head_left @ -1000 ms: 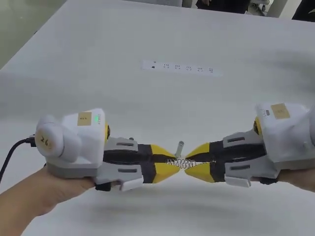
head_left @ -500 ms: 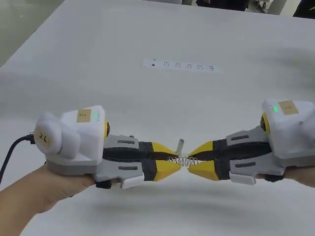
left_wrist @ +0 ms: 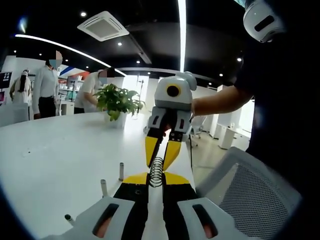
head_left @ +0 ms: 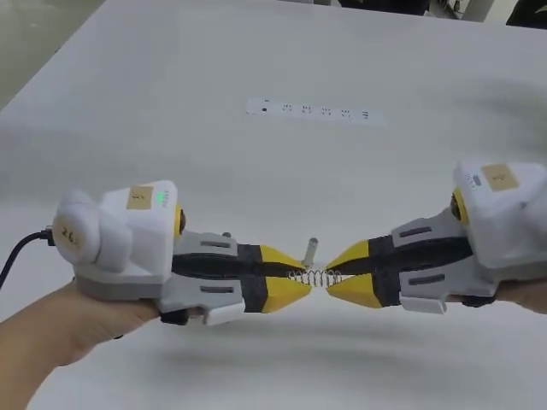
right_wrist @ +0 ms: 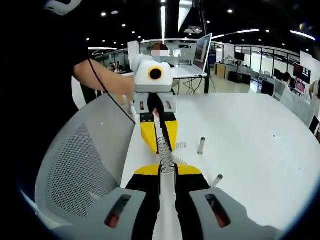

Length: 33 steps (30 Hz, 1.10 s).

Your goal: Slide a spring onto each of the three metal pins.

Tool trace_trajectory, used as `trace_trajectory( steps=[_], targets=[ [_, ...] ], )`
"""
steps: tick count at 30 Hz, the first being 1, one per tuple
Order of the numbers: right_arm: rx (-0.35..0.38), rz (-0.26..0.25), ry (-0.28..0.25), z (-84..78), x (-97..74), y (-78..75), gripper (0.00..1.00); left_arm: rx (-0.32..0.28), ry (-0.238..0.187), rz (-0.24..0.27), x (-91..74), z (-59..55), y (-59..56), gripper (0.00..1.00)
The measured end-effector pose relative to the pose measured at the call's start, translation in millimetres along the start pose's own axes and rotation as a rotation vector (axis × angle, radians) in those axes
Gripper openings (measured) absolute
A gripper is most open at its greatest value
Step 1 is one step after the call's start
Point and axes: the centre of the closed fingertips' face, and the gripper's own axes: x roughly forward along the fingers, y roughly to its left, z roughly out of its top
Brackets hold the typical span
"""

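Ctr of head view: spring [head_left: 318, 276] lies horiz., one end pinched by L gripper [head_left: 305, 278] fingers, other by R gripper [head_left: 331, 276] fingers. Upright pin [head_left: 312, 250] just above it in frame, so spring axis is crosswise to pin.

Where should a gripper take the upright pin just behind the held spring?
Low on the shaft of the metal pin, coming in level from the side. It stands upright on the table as a thin cylinder, so jaws closing across it should seat well, and its top stays free for the spring.
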Motion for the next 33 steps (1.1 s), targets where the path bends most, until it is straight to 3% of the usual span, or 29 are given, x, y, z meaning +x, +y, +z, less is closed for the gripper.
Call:
trace_trajectory(
  steps=[15, 22, 30, 33],
  targets=[
    [-0.112, 0.015, 0.053, 22.2, 0.6, 4.2, 0.07, 0.018, 0.043, 0.007, 2.4, -11.4, 0.2, 0.01],
    [-0.159, 0.03, 0.155, 20.4, 6.1, 6.6, 0.07, 0.05, 0.071, 0.001, 5.3, -18.2, -1.3, 0.01],
    [-0.212, 0.048, 0.255, 29.7, 10.9, 8.6, 0.08, 0.062, 0.065, 0.004, 9.3, -16.7, -1.2, 0.01],
    [-0.254, 0.061, 0.334, 28.2, 11.3, 9.0, 0.08, 0.072, 0.066, 0.009, 9.9, -16.1, -2.1, 0.01]
  ],
)
